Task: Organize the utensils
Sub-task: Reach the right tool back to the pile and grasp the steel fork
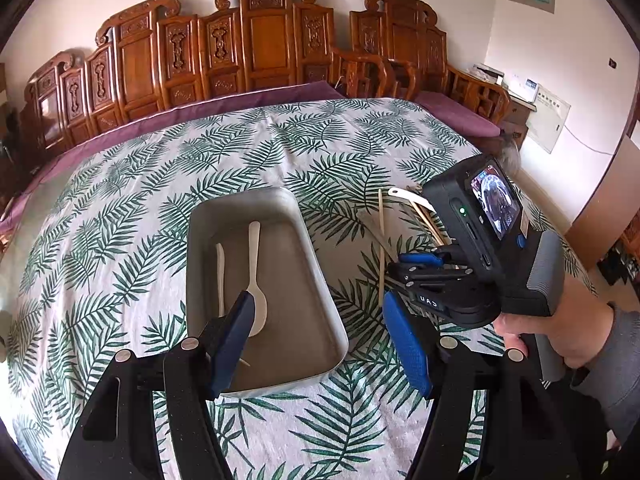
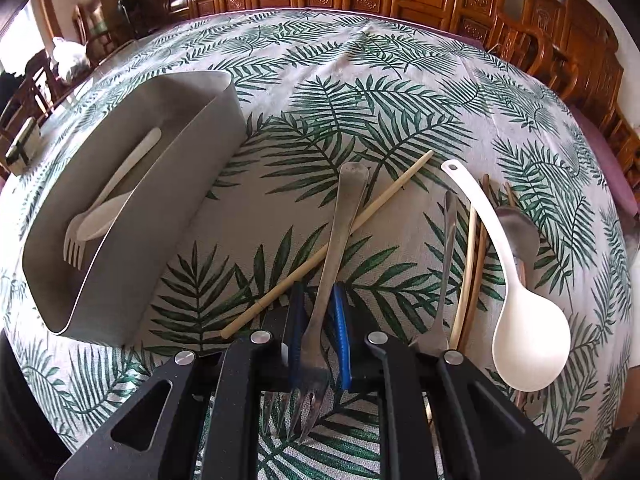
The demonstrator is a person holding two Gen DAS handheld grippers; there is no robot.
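— Where's the metal fork (image 2: 336, 248) now, measured from the grey tray (image 2: 168, 208)?

— Off to the tray's right, on the leaf-print cloth (image 2: 320, 92). The right gripper (image 2: 318, 344) has its fingers drawn close around the fork's neck, one blue pad (image 2: 342, 344) on each side; the tines poke out behind the fingers and the handle runs forward, crossing a chopstick (image 2: 332, 240). Whether the pads truly press the metal I can't tell.

— And further from the tray?

— A white ladle (image 2: 520, 320), a second metal utensil (image 2: 446, 272) and more chopsticks (image 2: 474, 264) lie together.

— The left gripper (image 1: 320, 344)?

— Its fingers stand spread above the tray's near end, gripping nothing. Inside the tray lie a white spoon (image 1: 255, 280) and a white fork (image 1: 220, 276), just beyond the left finger.
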